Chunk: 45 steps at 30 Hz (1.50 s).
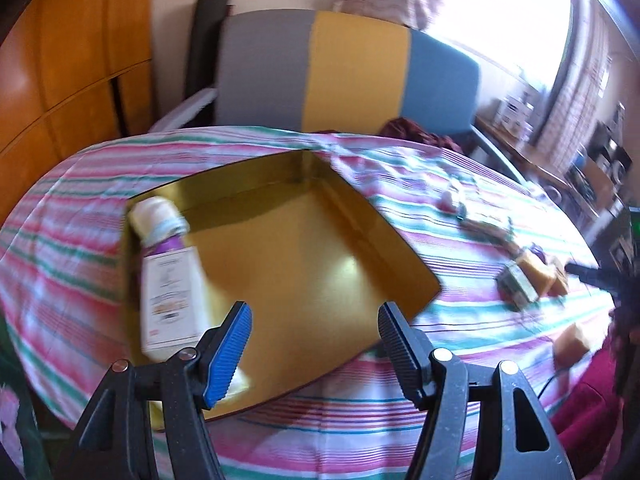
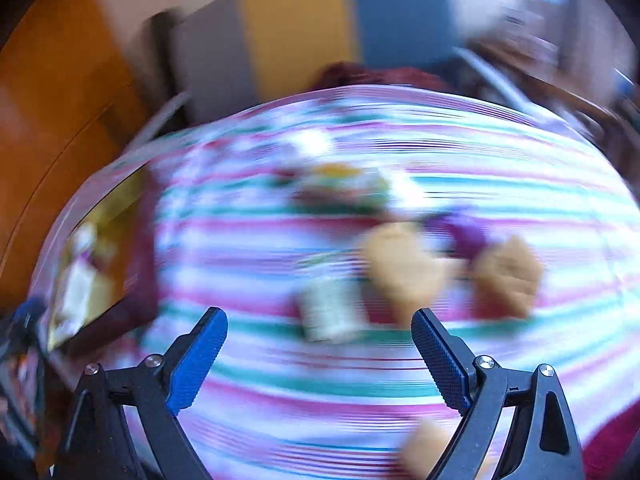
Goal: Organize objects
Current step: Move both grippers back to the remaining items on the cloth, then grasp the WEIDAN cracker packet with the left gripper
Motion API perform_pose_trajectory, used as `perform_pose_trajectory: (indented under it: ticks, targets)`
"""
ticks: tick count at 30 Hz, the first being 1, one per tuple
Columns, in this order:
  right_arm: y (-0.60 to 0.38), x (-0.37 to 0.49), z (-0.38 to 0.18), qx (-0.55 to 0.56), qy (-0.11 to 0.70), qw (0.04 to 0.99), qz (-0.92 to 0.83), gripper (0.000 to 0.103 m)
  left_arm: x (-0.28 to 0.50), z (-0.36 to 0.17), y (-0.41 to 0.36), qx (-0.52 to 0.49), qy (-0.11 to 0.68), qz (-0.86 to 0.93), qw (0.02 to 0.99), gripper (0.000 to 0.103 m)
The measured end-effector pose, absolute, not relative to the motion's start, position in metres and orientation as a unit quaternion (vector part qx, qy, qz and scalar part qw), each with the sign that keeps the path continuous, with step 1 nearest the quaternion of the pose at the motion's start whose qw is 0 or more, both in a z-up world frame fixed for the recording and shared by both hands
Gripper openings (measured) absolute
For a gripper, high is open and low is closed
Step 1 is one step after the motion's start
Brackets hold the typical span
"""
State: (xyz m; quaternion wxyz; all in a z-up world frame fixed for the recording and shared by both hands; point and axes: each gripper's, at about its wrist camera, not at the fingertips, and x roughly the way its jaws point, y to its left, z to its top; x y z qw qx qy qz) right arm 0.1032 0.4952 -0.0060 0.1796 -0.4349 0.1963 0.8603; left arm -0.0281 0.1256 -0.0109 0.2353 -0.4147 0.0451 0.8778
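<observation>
A gold tin tray (image 1: pixel 304 280) lies on the striped tablecloth. A white and purple bottle (image 1: pixel 168 276) lies in its left side. My left gripper (image 1: pixel 314 332) is open and empty above the tray's near edge. To the right on the cloth lie tan blocks (image 1: pixel 538 272), a small greenish box (image 1: pixel 516 288) and another tan block (image 1: pixel 572 344). The right wrist view is badly blurred. My right gripper (image 2: pixel 320 344) is open and empty over the cloth, with a pale box (image 2: pixel 328 308) and tan blocks (image 2: pixel 400 268) just ahead. The tray (image 2: pixel 104 256) shows at its left.
A grey, yellow and blue chair back (image 1: pixel 348 68) stands behind the table. A wooden cabinet (image 1: pixel 68 80) is at the left. Small pale items (image 1: pixel 452 200) lie on the far cloth. A dark red cloth (image 1: pixel 584 400) hangs at the right table edge.
</observation>
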Motion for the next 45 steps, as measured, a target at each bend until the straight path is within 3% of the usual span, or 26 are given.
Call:
perform_pose_trajectory:
  ticks: [9,22,32,39,45]
  targets:
    - [0.585,0.133,-0.006,-0.360,0.305,0.284,0.835,0.096,-0.021,-0.002,0.201,-0.411,0.091,0.856,0.299,0.066]
    - [0.607,0.161,-0.021,-0.319,0.374,0.323,0.809,0.096,-0.063,-0.029,0.337,-0.547,0.015,0.744,0.384,0.067]
    - [0.619,0.167,-0.029,-0.311,0.421,0.308,0.795,0.097,-0.113,-0.082,0.407,-0.644,-0.098,0.689,0.318,0.082]
    - [0.610,0.159,-0.032,-0.318,0.423,0.267,0.806,0.098,-0.136,-0.106,0.437,-0.677,-0.151,0.671,0.262,0.083]
    - [0.610,0.161,-0.034,-0.314,0.438,0.248,0.805,0.098,-0.149,-0.106,0.462,-0.668,-0.142,0.693,0.232,0.083]
